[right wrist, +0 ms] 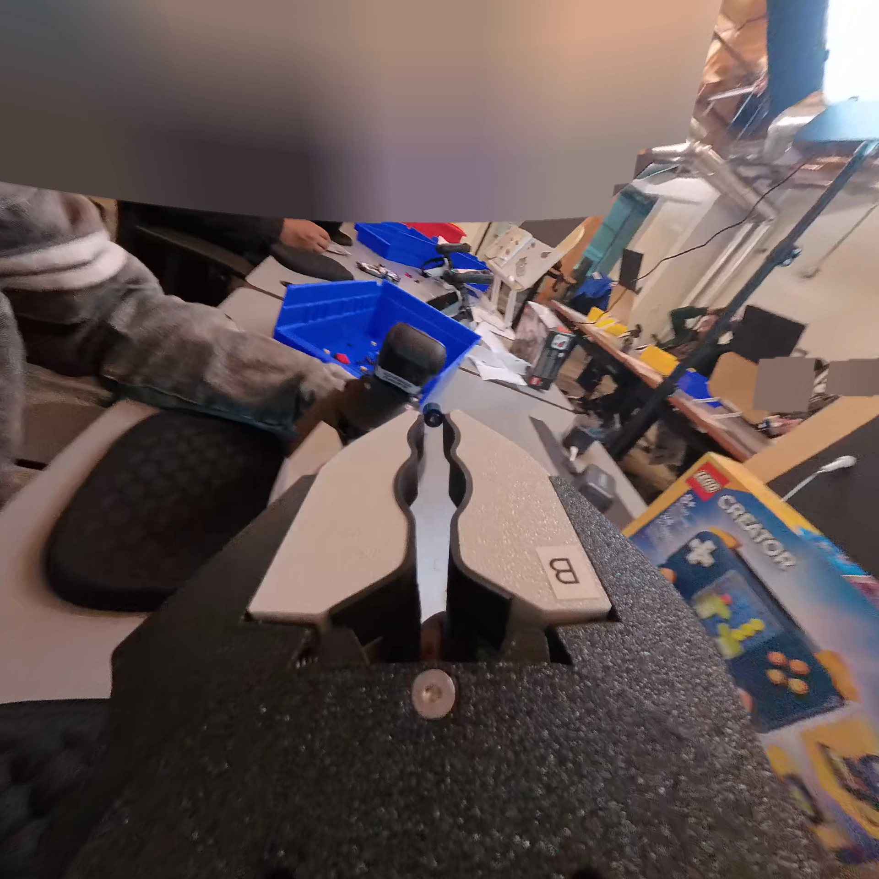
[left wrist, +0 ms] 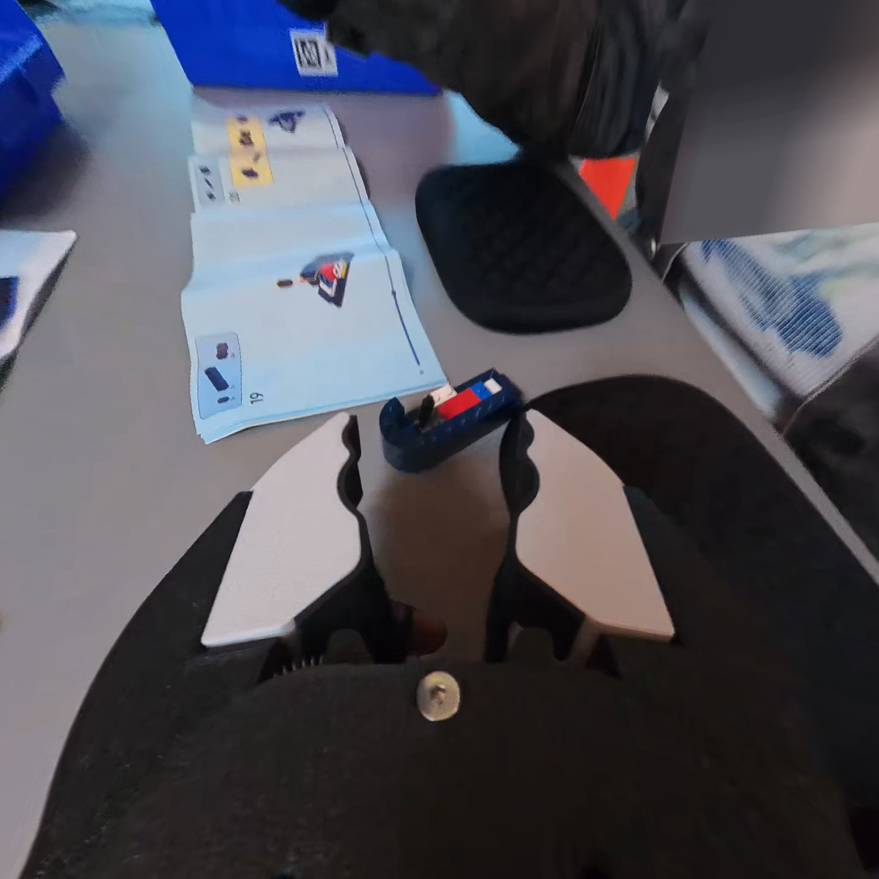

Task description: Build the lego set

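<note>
Grey tabletop (left wrist: 119,475) fills the near view, in a cluttered workroom where more long tables with blue bins and boxes stretch away behind. A blue bin (right wrist: 333,314) with loose small bricks stands on the table, a black mesh pad (left wrist: 518,257) lies flat, and an open pale-blue instruction booklet (left wrist: 304,342) shows printed diagrams and a page number. A yellow-and-blue toy box (right wrist: 742,594) bears a brand logo.

A dark-blue brick model (left wrist: 442,423) sits on the table just below the booklet's corner, its long axis running from near left to far right, with red, blue and white bricks inside.

The left gripper (left wrist: 430,430) has its fingers wide apart, just before the model. The right gripper (right wrist: 432,421), with a lettered sticker on one finger, pinches a small dark-blue round piece (right wrist: 433,417) at its tips.
</note>
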Demonstrator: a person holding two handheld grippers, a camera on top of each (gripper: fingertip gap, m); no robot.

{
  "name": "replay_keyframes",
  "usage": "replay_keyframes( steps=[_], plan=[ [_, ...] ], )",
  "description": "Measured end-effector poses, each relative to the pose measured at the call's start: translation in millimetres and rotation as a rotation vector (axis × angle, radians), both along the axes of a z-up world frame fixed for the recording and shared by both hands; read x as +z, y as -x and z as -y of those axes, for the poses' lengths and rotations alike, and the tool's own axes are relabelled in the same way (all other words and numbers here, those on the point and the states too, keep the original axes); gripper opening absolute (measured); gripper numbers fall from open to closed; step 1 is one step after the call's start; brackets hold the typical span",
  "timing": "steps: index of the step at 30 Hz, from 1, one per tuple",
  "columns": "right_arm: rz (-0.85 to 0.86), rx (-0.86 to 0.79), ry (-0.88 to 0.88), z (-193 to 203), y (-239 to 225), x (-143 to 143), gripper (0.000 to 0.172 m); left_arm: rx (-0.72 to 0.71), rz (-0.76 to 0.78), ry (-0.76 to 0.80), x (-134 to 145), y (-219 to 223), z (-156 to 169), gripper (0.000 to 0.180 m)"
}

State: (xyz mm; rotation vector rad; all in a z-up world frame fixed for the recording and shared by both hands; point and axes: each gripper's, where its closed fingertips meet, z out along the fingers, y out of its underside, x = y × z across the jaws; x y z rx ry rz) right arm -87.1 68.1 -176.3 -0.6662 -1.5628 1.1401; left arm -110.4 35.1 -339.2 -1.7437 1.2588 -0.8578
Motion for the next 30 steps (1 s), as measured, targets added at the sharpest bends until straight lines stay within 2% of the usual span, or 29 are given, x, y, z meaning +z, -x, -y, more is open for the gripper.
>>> replay_keyframes(
  steps=[3,7,9,12,16,19,21,24,30],
  plan=[
    [0.128,0.03,0.08,3.0,-2.6,-18.0,0.007,-0.051,-0.049,-0.018,-2.4,2.5,-6.2,0.057],
    [0.464,-0.03,0.151,-3.3,-8.1,-78.7,0.007,-0.055,-0.037,-0.01,-2.0,0.1,-10.9,0.051],
    [0.615,-0.01,0.211,3.1,-14.2,-107.1,0.007,-0.049,-0.054,-0.045,-6.0,-2.1,-9.5,0.049],
    [0.713,0.057,0.274,15.9,-23.9,-128.5,0.007,-0.028,-0.07,-0.139,2.6,-2.5,-7.5,0.05],
    [0.751,0.037,0.265,11.9,-34.1,-142.8,0.007,-0.02,-0.147,-0.254,14.2,-4.9,-2.0,0.04],
    [0.728,0.006,0.293,7.5,-37.4,-144.3,0.007,-0.099,-0.131,-0.334,23.4,-21.2,18.2,0.03],
    [0.71,-0.005,0.315,5.2,-40.6,-143.8,0.007,-0.14,-0.19,-0.335,15.6,-26.3,24.6,0.022],
    [0.656,-0.015,0.368,2.4,-43.9,-139.3,0.007,-0.201,-0.333,-0.303,-4.4,-25.1,26.5,0.021],
    [0.58,-0.058,0.428,-10.2,-49.1,-131.3,0.007,-0.297,-0.441,-0.244,-17.1,-16.9,20.5,0.02]
  ],
)
